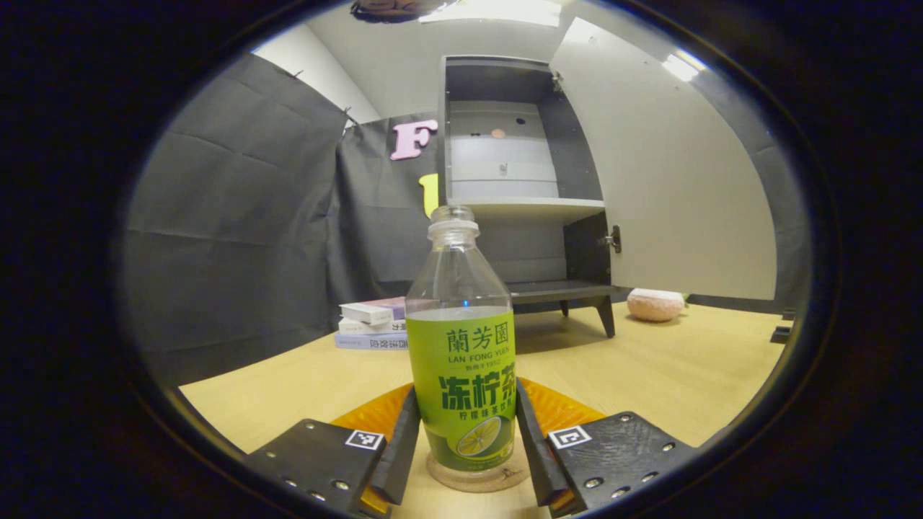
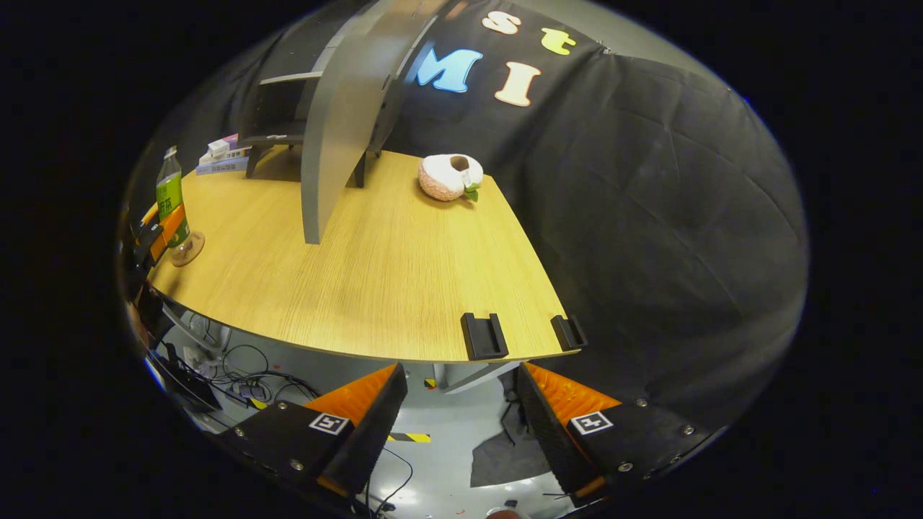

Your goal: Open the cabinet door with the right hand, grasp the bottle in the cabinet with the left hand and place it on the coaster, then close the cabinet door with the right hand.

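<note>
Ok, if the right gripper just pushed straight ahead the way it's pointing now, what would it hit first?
Probably the front edge of the table. The right gripper hangs open off that edge, and the two black brackets clipped there lie nearest its line. Depth is unclear; if it is angled downward, it could pass beneath the tabletop.

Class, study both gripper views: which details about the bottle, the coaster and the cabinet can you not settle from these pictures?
- Left gripper view: the left hand-held gripper fingers flank the bottle; whether they press it is unclear.
- Left gripper view: the coaster is mostly hidden by the bottle's base.
- Right gripper view: the open cabinet door blocks most of the cabinet interior.
- Right gripper view: the bottle is too small to read detail.
</note>
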The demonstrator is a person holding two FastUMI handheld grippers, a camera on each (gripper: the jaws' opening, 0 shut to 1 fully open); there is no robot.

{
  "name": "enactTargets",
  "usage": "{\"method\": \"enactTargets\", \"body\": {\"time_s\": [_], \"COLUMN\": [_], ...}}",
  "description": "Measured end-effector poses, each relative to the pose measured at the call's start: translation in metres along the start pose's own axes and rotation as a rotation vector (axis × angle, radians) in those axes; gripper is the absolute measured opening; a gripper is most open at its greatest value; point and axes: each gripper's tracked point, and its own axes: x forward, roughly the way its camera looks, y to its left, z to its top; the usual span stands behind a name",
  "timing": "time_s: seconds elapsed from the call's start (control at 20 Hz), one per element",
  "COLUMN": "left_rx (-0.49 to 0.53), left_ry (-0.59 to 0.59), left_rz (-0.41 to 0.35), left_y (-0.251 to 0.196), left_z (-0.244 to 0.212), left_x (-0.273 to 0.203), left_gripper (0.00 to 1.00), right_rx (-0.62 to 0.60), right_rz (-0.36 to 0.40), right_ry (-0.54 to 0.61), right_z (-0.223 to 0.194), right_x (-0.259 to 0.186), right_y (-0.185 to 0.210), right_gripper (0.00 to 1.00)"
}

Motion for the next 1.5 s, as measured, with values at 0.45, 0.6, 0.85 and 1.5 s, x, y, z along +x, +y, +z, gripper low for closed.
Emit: {"method": "enactTargets", "body": {"time_s": [0.45, 0.6, 0.85, 1.5], "left_rx": [-0.020, -0.024, -0.035, -0.020], "left_ry": [0.023, 0.028, 0.023, -0.059], "left_rz": [0.037, 0.044, 0.024, 0.001], "left_y": [0.001, 0.002, 0.000, 0.003], "left_z": [-0.011, -0.009, 0.000, 0.077], "left_x": [-0.007, -0.008, -0.010, -0.008], "left_gripper": [0.80, 0.83, 0.79, 0.87], "right_rx": [-0.051, -0.051, -0.015, 0.057], "right_rz": [0.062, 0.077, 0.076, 0.039], "right_ry": [0.017, 0.038, 0.042, -0.032], "right_z": [-0.002, -0.008, -0.003, 0.020], "right_x": [0.002, 0.005, 0.007, 0.010], "right_y": [0.024, 0.027, 0.026, 0.018], "right_gripper": [0.95, 0.96, 0.95, 0.96]}}
